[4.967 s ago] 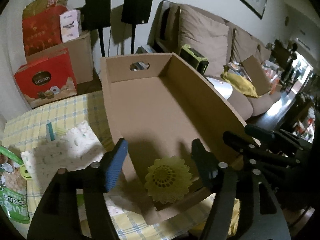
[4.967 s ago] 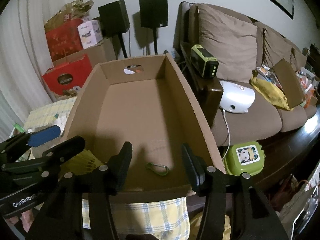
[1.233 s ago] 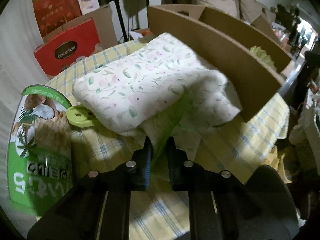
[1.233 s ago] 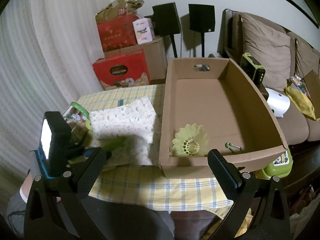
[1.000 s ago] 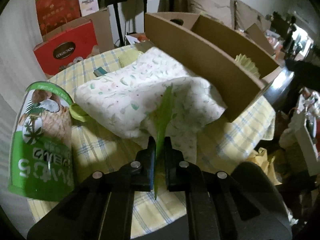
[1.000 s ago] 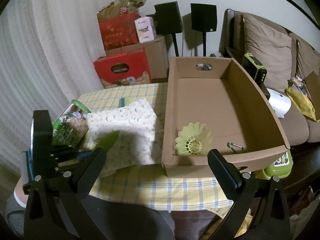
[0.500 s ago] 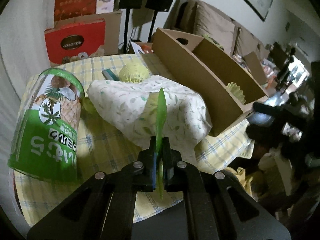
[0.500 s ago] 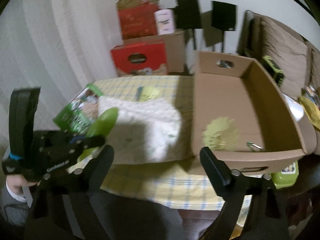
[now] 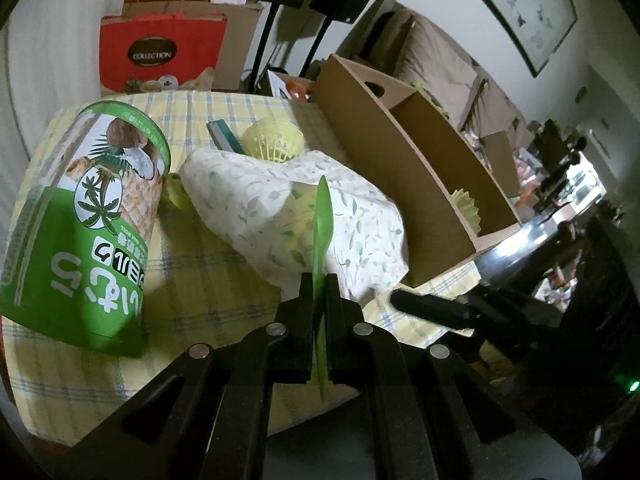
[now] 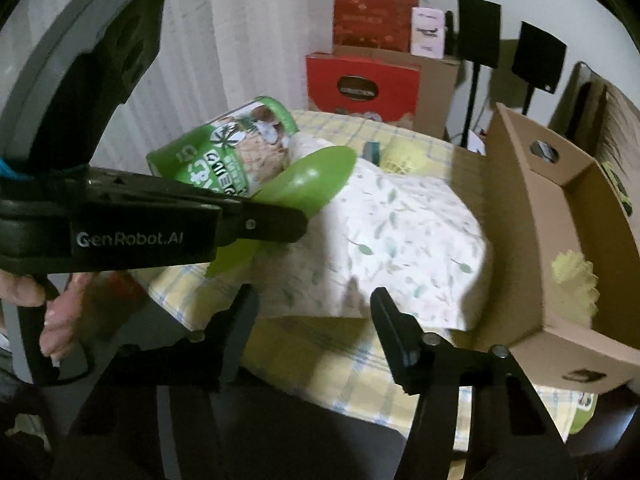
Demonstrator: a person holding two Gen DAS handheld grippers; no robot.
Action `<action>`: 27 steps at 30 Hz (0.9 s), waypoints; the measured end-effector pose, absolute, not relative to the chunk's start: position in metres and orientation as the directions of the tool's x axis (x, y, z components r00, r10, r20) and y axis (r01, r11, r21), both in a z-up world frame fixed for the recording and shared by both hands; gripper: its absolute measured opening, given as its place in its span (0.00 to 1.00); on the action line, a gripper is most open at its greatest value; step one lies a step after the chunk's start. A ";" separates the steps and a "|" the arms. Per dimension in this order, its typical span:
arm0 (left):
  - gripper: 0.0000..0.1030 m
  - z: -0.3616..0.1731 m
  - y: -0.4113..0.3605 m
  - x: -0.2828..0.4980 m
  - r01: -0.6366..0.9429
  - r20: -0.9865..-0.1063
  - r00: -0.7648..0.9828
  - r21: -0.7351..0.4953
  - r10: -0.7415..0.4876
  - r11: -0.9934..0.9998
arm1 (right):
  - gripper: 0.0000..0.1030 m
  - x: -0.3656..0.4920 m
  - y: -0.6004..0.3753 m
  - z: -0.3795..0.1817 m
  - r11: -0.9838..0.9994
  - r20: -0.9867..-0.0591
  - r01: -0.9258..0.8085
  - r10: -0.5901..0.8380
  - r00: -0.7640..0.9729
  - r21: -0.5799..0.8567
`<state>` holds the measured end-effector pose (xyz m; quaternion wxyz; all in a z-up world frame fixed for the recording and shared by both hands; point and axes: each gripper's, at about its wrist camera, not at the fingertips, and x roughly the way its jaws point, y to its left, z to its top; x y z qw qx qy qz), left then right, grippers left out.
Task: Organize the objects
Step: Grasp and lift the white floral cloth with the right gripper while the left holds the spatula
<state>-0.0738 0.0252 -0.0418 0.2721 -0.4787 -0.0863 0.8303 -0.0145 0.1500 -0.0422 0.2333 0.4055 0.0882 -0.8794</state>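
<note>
My left gripper (image 9: 319,286) is clamped on a green spoon (image 9: 321,224), edge-on between the pads, bowl up and forward, handle tip poking out behind the jaws. I have it pitched down over the near table edge, above the checked cloth (image 9: 224,276). From the right wrist I see the hand (image 10: 48,300) wrapped round its grip at lower left, the tool reaching in level from that side, spoon bowl (image 10: 316,178) over the napkin pack (image 10: 400,240). My right gripper (image 10: 316,312) holds nothing; its jaws have just been closing, with only the pack's near edge showing in the gap beyond. The green can (image 9: 84,236) stands left of the pack, a shuttlecock (image 9: 274,142) behind it. The box (image 10: 560,240) lies to the right with another shuttlecock (image 10: 574,276) inside
</note>
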 end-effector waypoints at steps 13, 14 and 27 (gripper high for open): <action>0.04 -0.039 0.023 -0.076 -0.351 -0.730 -0.373 -0.461 0.573 -0.815 | 0.41 -0.028 0.140 -0.055 -0.883 -0.751 0.469 -0.326 -0.574 0.024; 0.04 -0.038 0.023 -0.075 -0.353 -0.729 -0.376 -0.458 0.572 -0.816 | 0.40 -0.030 0.141 -0.055 -0.883 -0.751 0.468 -0.332 -0.571 0.035; 0.04 -0.007 0.024 -0.067 -0.395 -0.680 -0.418 -0.461 0.603 -0.794 | 0.08 -0.032 0.156 -0.023 -0.916 -0.702 0.398 -0.309 -0.642 0.039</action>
